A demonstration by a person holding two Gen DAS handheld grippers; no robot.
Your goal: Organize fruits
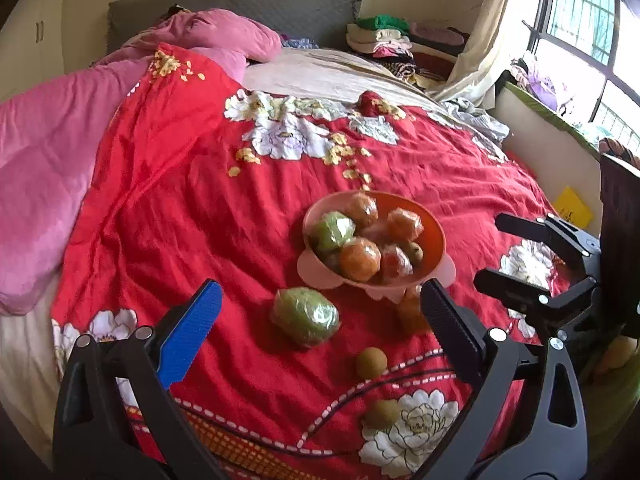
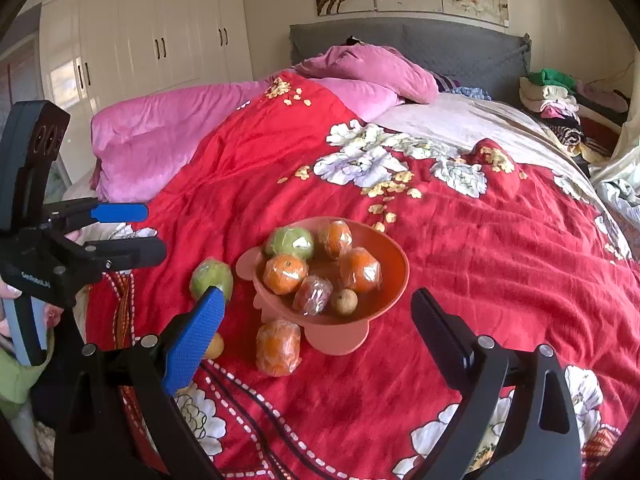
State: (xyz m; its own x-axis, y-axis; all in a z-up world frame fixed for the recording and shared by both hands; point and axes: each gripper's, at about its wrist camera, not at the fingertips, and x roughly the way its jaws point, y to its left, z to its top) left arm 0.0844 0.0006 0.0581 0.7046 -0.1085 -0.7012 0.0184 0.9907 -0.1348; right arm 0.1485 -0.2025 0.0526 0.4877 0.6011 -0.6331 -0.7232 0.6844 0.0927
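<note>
A pink-orange bowl (image 1: pixel 436 236) (image 2: pixel 396 264) stands on the red flowered bedspread and holds several plastic-wrapped oranges, a wrapped green fruit and a small brown fruit. Outside it lie a wrapped green fruit (image 1: pixel 306 316) (image 2: pixel 211 274), a wrapped orange (image 2: pixel 278 346) and two small brown fruits (image 1: pixel 371 362) (image 1: pixel 382 414). My left gripper (image 1: pixel 322 287) (image 2: pixel 154 231) hovers open and empty, just short of the loose green fruit. My right gripper (image 2: pixel 316 295) (image 1: pixel 488 249) is also open and empty, facing the bowl from the near side. In the left wrist view my black finger half hides the loose orange.
A pink quilt (image 1: pixel 48 168) is bunched along the left of the bed, below the grey headboard (image 2: pixel 440 44). Folded clothes (image 1: pixel 384 40) are piled at the far right corner. A window (image 1: pixel 580 20) is on the right and a white wardrobe (image 2: pixel 160 28) on the left.
</note>
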